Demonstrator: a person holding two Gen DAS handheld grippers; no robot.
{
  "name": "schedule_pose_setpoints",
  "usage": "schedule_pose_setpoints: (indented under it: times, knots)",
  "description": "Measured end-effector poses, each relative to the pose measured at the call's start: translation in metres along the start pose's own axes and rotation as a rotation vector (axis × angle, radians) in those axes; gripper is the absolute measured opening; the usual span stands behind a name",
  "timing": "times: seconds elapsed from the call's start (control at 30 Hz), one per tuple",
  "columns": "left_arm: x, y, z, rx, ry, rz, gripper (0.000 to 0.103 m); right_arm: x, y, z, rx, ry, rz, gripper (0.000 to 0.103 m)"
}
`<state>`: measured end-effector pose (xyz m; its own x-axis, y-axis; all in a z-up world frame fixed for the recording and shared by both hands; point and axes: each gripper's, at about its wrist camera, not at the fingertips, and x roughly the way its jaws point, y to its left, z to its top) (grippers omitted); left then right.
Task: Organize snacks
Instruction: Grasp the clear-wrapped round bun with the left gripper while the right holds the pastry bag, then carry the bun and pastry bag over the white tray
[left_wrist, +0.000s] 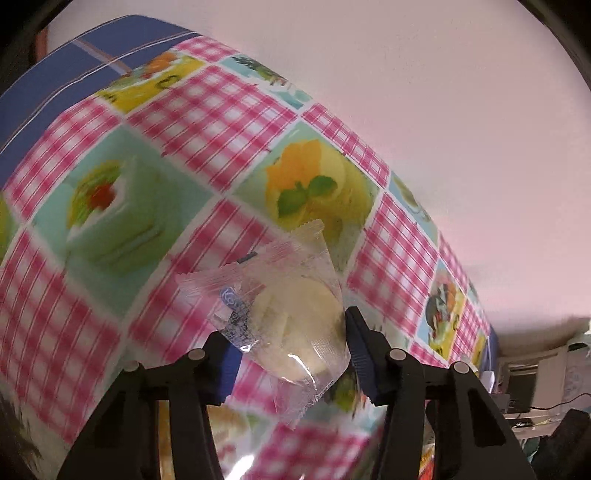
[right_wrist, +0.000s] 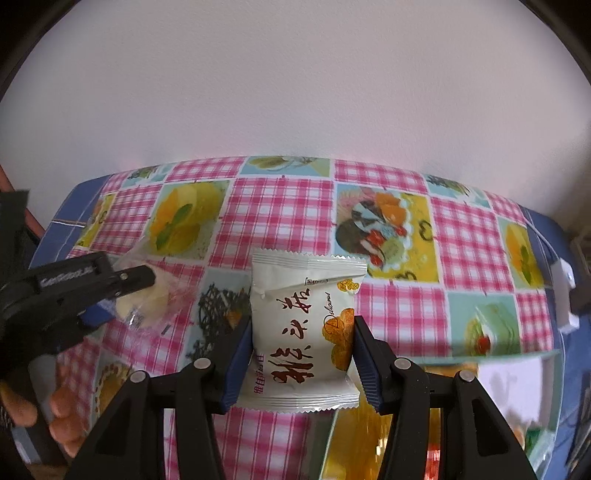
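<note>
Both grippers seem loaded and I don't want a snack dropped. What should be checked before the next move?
1. Left gripper pinching the clear plastic packet with the pale round pastry: ok.
2. Right gripper clamping the white printed snack packet: ok.
3. White packet upright, not slipping: ok.
4. Both packets lifted off the pink checked tablecloth: cannot tell.
5. Drop-off container: cannot tell.

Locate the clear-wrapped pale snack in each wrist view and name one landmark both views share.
Left wrist view: the clear-wrapped snack sits low centre, between the left gripper fingers, which press its sides.
Right wrist view: the same snack is at the left edge, at the left gripper's tip, left of the white packet.
Shared landmark: the tablecloth square with a yellow dessert and green leaf.
</note>
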<state>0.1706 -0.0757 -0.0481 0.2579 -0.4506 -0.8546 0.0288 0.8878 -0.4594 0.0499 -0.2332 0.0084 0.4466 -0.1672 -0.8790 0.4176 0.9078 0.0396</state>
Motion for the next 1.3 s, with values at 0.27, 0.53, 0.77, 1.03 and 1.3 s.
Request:
schedule_pose_setpoints:
  times: [0.27,0.53,0.77,1.03,1.3]
  knots:
    - [-0.057,0.002,-0.041,-0.021,-0.052,-0.01,0.054,-0.033,-0.01,-0.034,0.068,0.006,0.01,0.055]
    - [-0.093,0.003,-0.084,-0.007,-0.098,-0.026,0.054,-0.064,-0.018,-0.071,0.111,-0.002,0.013,0.055]
    - [-0.1,-0.001,-0.117,0.044,-0.091,-0.027,0.054,-0.084,-0.032,-0.098,0.16,-0.012,-0.003,0.055]
    - [-0.114,-0.021,-0.141,0.115,-0.091,-0.053,0.055,-0.104,-0.049,-0.119,0.216,-0.025,0.005,0.055]
    - [-0.121,-0.064,-0.161,0.236,-0.085,-0.123,0.055,-0.124,-0.083,-0.116,0.299,-0.082,0.019,0.055]
